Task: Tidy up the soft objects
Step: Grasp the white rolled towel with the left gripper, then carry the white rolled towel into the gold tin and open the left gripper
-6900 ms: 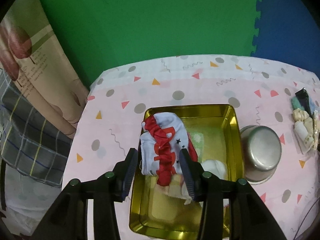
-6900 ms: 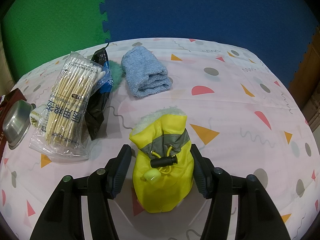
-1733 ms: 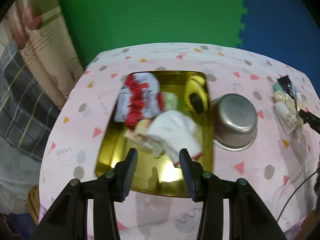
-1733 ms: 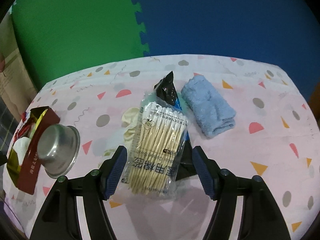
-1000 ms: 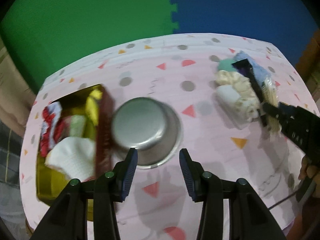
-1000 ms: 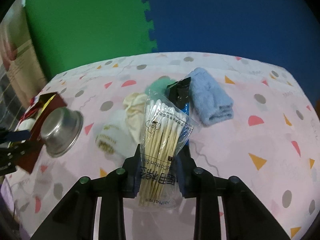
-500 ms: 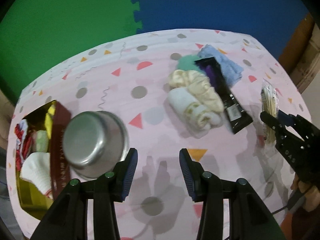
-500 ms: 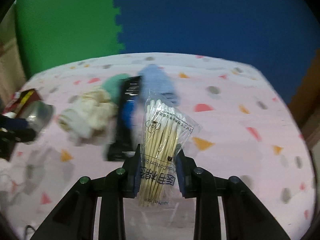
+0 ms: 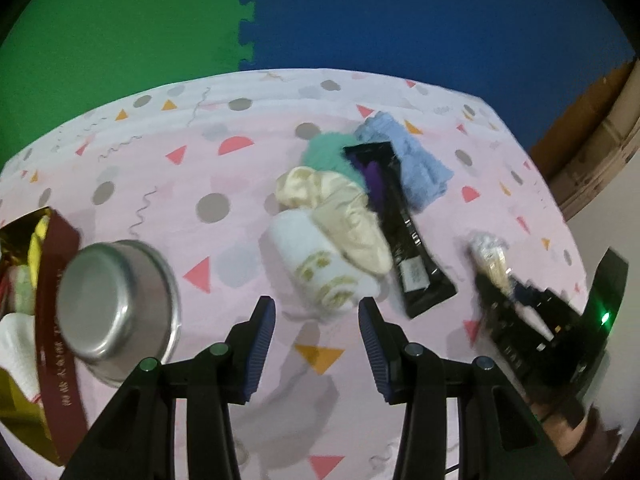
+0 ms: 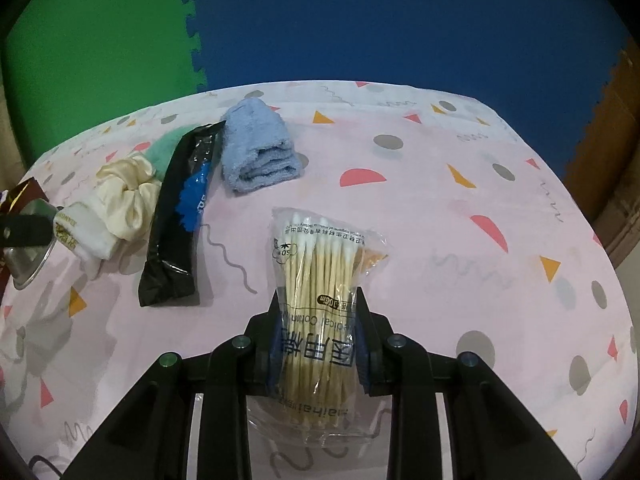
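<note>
While the right gripper [image 10: 318, 336] sits clenched on a clear packet of cotton swabs [image 10: 320, 304], nearest the lens in the right wrist view, the packet stands up between the two blue pads [image 10: 362, 344] and its top end reaches toward twelve o'clock above the pink patterned tablecloth [image 10: 460, 216]. From the packet, a long black sachet [image 10: 180, 216] lies out at ten o'clock, flat on the cloth and well apart from the swabs. Just beyond it at eleven o'clock rests a folded blue towel [image 10: 258, 152], touching the sachet's far end. To the sachet's left, a cream scrunchie [image 10: 124, 196] bunches against a rolled white cloth [image 10: 86, 232], and a green cloth [image 10: 164, 152] peeks out behind the scrunchie.

Over to the left wrist view: the left gripper [image 9: 316, 332] is released, jaws wide and nothing between them, poised above the tablecloth [image 9: 168, 200]. Just past the fingertips at twelve o'clock lies the rolled white cloth [image 9: 320, 268], with the cream scrunchie [image 9: 336, 208] resting against its far side. The black sachet [image 9: 400, 232] runs alongside at one o'clock, its far end lying over the green cloth [image 9: 326, 152] and the blue towel [image 9: 416, 164]. At nine o'clock an upturned steel bowl [image 9: 116, 308] leans against the dark red wall of a gold-lined box [image 9: 56, 320], where white, yellow and green soft items are packed. At three o'clock, blurred, the right gripper [image 9: 496, 280] shows with the swab packet [image 9: 490, 252] in its grip. Green and blue foam mats [image 9: 248, 20] back the table.
</note>
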Motion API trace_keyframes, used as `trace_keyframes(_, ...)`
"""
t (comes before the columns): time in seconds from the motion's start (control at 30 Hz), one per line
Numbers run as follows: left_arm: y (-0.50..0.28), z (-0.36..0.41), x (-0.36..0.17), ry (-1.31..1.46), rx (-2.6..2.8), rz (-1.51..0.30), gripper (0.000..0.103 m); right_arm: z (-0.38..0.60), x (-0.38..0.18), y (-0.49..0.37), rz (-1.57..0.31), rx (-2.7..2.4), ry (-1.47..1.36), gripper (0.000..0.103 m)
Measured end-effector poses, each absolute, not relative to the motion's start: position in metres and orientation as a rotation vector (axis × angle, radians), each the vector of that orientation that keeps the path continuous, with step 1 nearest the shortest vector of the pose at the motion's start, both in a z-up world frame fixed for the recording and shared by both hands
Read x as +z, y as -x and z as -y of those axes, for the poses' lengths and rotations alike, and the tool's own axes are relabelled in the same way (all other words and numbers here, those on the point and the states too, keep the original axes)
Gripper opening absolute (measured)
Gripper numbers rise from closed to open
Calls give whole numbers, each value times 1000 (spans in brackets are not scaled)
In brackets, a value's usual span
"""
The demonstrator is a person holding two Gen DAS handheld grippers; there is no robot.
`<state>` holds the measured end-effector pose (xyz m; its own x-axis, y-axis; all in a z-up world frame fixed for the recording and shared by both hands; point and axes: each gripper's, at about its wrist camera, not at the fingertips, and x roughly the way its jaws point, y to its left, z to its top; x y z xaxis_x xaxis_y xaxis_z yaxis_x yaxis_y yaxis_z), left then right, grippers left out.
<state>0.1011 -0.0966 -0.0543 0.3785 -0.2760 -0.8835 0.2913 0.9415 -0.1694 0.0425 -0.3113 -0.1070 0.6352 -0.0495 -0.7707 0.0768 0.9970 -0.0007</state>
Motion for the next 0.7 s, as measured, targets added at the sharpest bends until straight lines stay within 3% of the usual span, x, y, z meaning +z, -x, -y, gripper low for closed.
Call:
trace_keyframes(0.37,-124,106,-82,44,-364,-1184,44,314,-107,-43,-881,-59,-51,29)
trace_keyframes(0.4,-124,106,-83,55,-379,-1184,43,314,-107,-43,-881,-59,-52,29)
trace_keyframes(0.43,-123,105,-84,61,-388,-1180,30,314,-107,-43,-881,-58,-52,29)
trace_keyframes(0.5,-123,103,-86,56,-402,-1186,24,314,-107,-43,-881,-58,-54,29)
trace_keyframes(0.7,-110,99,-73,-9,-417,-1132,21,314,-107,-43,-882,-57,-55,29)
